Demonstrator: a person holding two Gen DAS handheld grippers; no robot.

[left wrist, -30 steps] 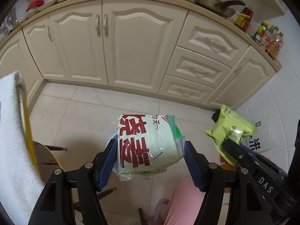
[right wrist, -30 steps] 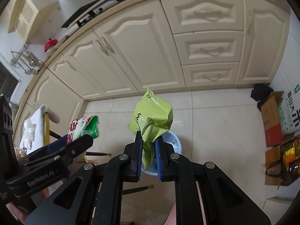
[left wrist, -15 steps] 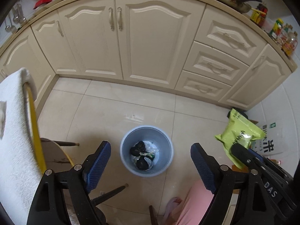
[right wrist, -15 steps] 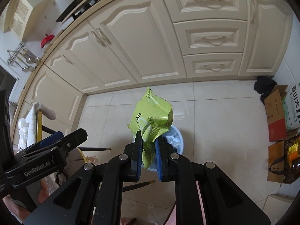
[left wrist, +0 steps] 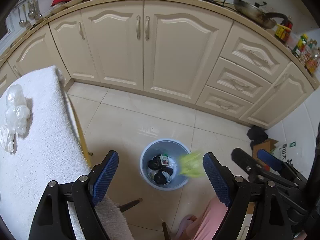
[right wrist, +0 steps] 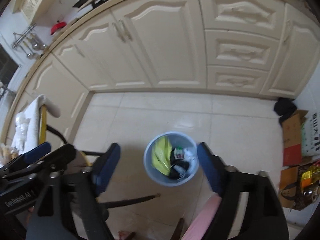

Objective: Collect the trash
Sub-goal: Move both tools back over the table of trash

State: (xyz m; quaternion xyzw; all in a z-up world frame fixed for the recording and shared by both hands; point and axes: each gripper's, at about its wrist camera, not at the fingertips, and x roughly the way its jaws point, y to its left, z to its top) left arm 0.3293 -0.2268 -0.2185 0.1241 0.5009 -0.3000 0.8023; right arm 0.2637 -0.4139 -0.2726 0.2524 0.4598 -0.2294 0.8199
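We looked down on a kitchen floor (left wrist: 160, 120) of pale tiles, with cream cabinets (left wrist: 144, 46) along the far side; on our left stood a bench (left wrist: 40, 140) under a white fleecy cover, and on it lay crumpled white plastic (left wrist: 16, 116), which we judged to be trash yet to be gathered; by the right wall sat cardboard boxes (right wrist: 292, 138), whether rubbish or not we could not tell; between both pairs of tongs stood the blue bin (right wrist: 149, 172) on the floor, already holding dark scraps and a small red-and-green packet (right wrist: 179, 153); the green snack bag (right wrist: 161, 156) showed as a blur at the bin's rim in the left view and inside the bin in the right view, so we judged it freshly dropped; the right tongs (right wrist: 158, 166) had just been opening and stood wide with nothing between the pads; the left tongs (left wrist: 160, 174) likewise stood wide and empty above the bin; so two pieces seemed binned, and the plastic on the bench was left.
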